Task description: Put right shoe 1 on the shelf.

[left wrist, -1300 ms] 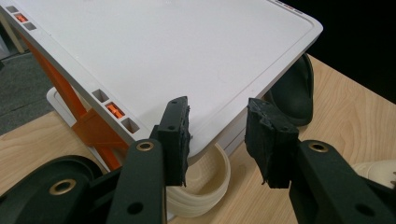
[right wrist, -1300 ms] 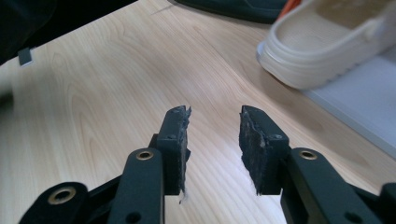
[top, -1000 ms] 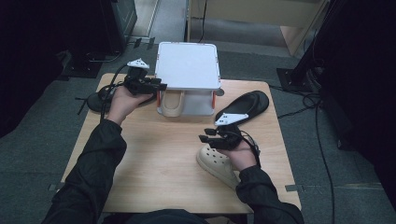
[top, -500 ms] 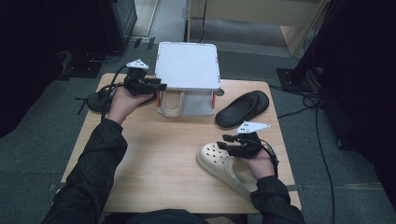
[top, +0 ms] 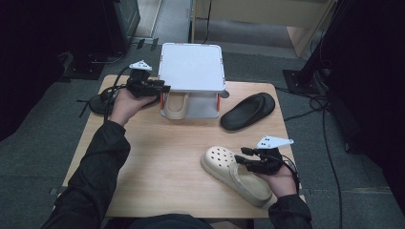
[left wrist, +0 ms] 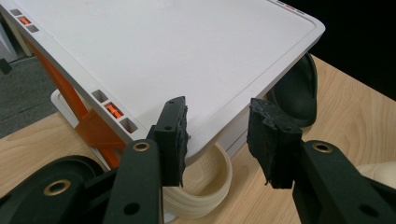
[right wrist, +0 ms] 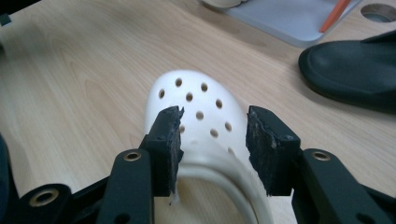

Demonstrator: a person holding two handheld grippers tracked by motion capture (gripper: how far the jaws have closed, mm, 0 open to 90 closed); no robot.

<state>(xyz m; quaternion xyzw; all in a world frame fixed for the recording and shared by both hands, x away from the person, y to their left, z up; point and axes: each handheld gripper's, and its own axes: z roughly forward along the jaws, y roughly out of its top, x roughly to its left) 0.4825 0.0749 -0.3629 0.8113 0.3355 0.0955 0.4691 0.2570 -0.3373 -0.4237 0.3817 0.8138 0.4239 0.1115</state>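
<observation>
A cream clog [top: 232, 175] with holes in its toe lies at the table's near right, also seen in the right gripper view [right wrist: 196, 100]. My right gripper [top: 243, 160] hovers over its middle. Its jaws [right wrist: 215, 140] have just been opening and straddle the clog's upper without pressing on it. My left gripper [top: 161, 88] is at the left edge of a white-topped rack [top: 191, 67] with orange posts. In the left gripper view it [left wrist: 219, 135] stands open around the rack's rim [left wrist: 163, 51]. A second cream clog [top: 175, 107] sits under the rack.
A black slipper [top: 248, 111] lies right of the rack, close behind the clog. Another dark slipper [top: 98, 102] lies at the table's far left, partly behind my left hand. Bare wooden tabletop [top: 157, 157] spans the middle. Cables trail on the floor to the right.
My right gripper has moved from near the black slipper toward the near right, back along the cream clog. The clog, the left gripper and the rack have stayed put.
</observation>
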